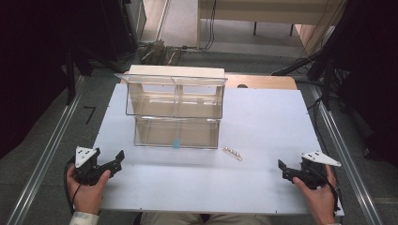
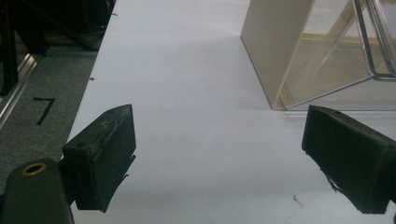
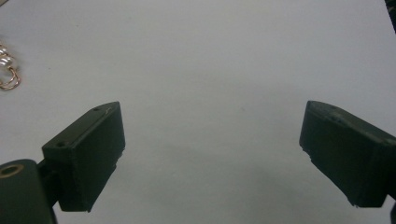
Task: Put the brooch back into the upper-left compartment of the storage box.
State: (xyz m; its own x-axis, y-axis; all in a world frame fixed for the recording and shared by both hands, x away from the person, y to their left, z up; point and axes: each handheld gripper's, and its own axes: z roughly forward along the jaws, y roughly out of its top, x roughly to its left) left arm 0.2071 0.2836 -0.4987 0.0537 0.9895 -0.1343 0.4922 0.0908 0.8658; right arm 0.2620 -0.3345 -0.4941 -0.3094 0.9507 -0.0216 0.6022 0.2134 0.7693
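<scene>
White board on grey carpet; both claws wide open, holding nothing.

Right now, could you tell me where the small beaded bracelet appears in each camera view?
High view: bracelet lies on the white table, right of the clear organizer.
Left gripper view: not in it.
Right gripper view: at the left edge.
Shared landmark: the white table.

black "7" mark on grey floor, left of table.
</scene>
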